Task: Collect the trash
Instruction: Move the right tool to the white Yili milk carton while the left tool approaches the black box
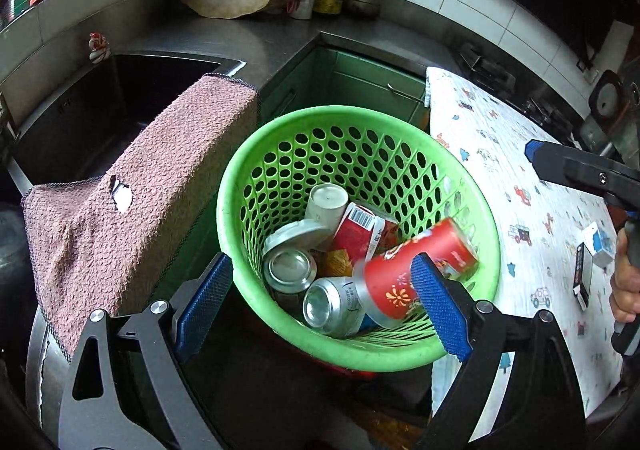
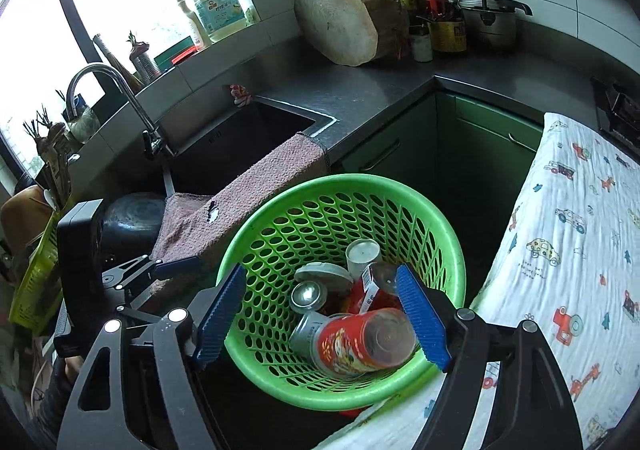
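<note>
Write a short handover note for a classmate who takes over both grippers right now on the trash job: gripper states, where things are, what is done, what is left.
Left gripper: jaws open, empty, over the near rim of the green basket.
Right gripper: jaws open, empty, also over the basket.
In the basket: red can, blurred as if just dropped; silver can; two more upturned cans, a white cup and a red carton.
Done: these pieces are collected.
Left: a small blue-and-white carton and a dark box lie on the patterned cloth to the right; probably trash, so check them.
</note>
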The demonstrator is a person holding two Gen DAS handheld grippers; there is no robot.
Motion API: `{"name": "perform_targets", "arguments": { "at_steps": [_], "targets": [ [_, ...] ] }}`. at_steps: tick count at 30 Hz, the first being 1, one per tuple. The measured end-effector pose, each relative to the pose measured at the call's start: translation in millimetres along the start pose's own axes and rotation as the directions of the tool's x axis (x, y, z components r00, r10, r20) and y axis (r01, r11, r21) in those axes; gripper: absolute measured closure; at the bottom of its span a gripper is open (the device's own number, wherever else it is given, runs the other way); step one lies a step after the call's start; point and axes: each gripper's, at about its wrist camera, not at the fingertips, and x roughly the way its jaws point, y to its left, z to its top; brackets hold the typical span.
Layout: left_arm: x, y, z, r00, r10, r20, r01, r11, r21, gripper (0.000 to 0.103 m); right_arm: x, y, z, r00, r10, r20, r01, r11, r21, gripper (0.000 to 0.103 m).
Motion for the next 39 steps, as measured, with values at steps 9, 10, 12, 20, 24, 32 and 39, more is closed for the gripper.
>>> {"name": "perform_targets", "arguments": {
  "at_steps": [9, 10, 12, 20, 24, 32, 39],
  "targets": [
    [-10.8, -26.5, 4.0, 1.0, -0.019, 0.018, 0.018, 0.999, 0.039, 0.012, -55.7, -33.1, -27.5, 0.996, -0.084, 0.028, 0.085, 0.996, -0.022, 0.023],
    [-12.4, -31.2, 3.6, 1.0, -0.021, 0.021, 0.02, 0.999, 0.047, 0.012, -63.1, -39.8, -32.9, 0.995, -0.093, 0.032, 0.094, 0.995, -0.016, 0.021],
    [-15.0, -41.7, 3.2, 0.999, -0.03, 0.025, 0.028, 0.998, 0.061, 0.012, -78.4, -55.3, -43.7, 0.993, -0.113, 0.03, 0.113, 0.994, 0.001, 0.021],
    [-16.1, -96.0, -1.4, 0.997, -0.077, 0.013, 0.074, 0.988, 0.136, 0.01, -147.9, -125.3, -96.6, 0.972, -0.233, 0.018, 0.231, 0.971, 0.061, 0.019],
    [-15.3, -125.7, -3.3, 0.996, -0.094, 0.007, 0.092, 0.98, 0.174, 0.01, -184.2, -164.5, -120.4, 0.949, -0.314, -0.012, 0.314, 0.946, 0.074, 0.016],
    [-5.9, -181.9, -11.7, 0.991, -0.131, -0.033, 0.135, 0.964, 0.228, 0.01, -224.3, -224.1, -163.1, 0.896, -0.428, -0.117, 0.426, 0.904, -0.044, 0.015],
    [4.3, -236.8, -22.5, 0.987, -0.14, -0.073, 0.156, 0.933, 0.324, 0.01, -217.2, -261.3, -187.1, 0.869, -0.454, -0.199, 0.422, 0.888, -0.18, 0.015]
  ]
}}
